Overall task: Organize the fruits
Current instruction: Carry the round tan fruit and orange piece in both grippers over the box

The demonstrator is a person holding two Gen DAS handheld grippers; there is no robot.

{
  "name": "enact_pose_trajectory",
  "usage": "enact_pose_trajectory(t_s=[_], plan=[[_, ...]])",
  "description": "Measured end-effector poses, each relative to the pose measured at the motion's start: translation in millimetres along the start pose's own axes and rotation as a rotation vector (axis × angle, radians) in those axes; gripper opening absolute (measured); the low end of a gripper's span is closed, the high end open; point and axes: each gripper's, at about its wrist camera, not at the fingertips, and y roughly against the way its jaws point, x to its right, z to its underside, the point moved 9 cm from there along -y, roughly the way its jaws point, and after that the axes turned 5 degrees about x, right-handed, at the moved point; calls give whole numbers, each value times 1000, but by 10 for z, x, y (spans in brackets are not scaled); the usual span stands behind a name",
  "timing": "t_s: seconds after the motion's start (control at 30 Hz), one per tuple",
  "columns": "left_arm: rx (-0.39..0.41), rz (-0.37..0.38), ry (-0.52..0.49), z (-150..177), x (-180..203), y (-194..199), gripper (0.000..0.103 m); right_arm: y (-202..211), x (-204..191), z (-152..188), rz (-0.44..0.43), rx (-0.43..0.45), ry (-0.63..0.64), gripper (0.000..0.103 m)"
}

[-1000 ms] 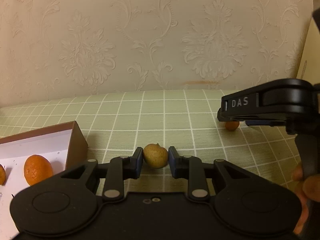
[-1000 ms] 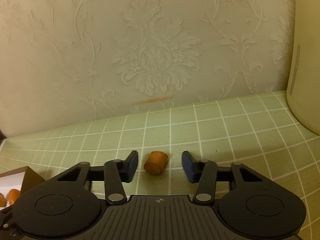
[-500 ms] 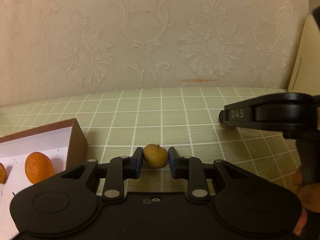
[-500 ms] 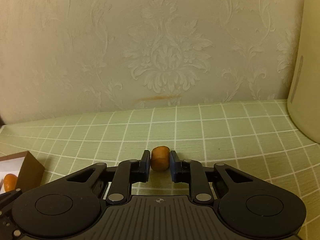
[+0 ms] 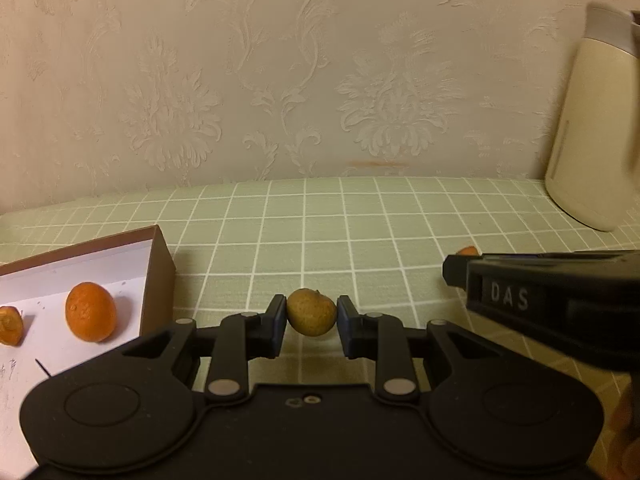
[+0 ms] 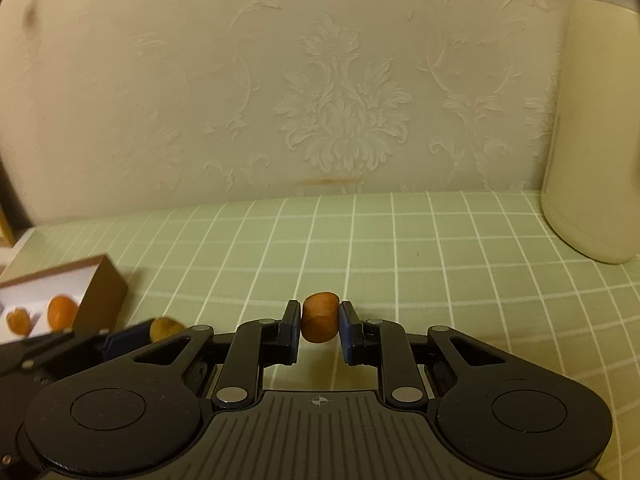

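**Both grippers loaded, box waiting off to the left**

While the yellow-green fruit (image 5: 311, 312) sits pinched between the blue pads of the left gripper (image 5: 311, 322), it hangs just above the green checked tablecloth (image 5: 360, 224), a little right of the box corner. It's roundish with a small nub on top, and both pads press right against its sides, so that claw is clamped on it, no gap showing.

Over on the other side, the right gripper (image 6: 319, 326) is doing the same thing with a stubby orange-brown fruit (image 6: 319, 317). That one looks blunt-ended, almost barrel shaped, and it's squeezed tight between the pads, also clear of the cloth as far as the right wrist view shows. From the left wrist view only a sliver of it peeks out above the right gripper's black body, which carries the letters DAS.

Moving outward, the brown box (image 5: 160, 276) with a white inside lies on the cloth to the left of both grippers. Inside it there's a whole orange fruit (image 5: 91, 311) and, further left, a smaller orange piece (image 5: 9, 325) partly cut off by the frame edge. Those two don't touch each other.

At the far right, a cream jug (image 5: 592, 128) with a grey top stands on the cloth against the embossed floral wallpaper (image 5: 280, 80).
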Motion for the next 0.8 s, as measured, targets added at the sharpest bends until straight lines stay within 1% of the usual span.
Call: enact_pose_trajectory(t_s=[0.1,0.2,0.43,0.57,0.8], plan=[[-2,2,-14,43,29,71,17,197,-10,99,6,2,13,21],[-4,5,-33,98,71,149,17,382,25,223,5,-12,-31,21],[-16,20,-11,177,131,253,17,662,51,344,28,-6,-30,21],[10,26,-19,155,148,385,17,750,84,329,36,5,-37,21],[64,23,-49,110,138,641,17,882,16,300,35,24,-38,21]])
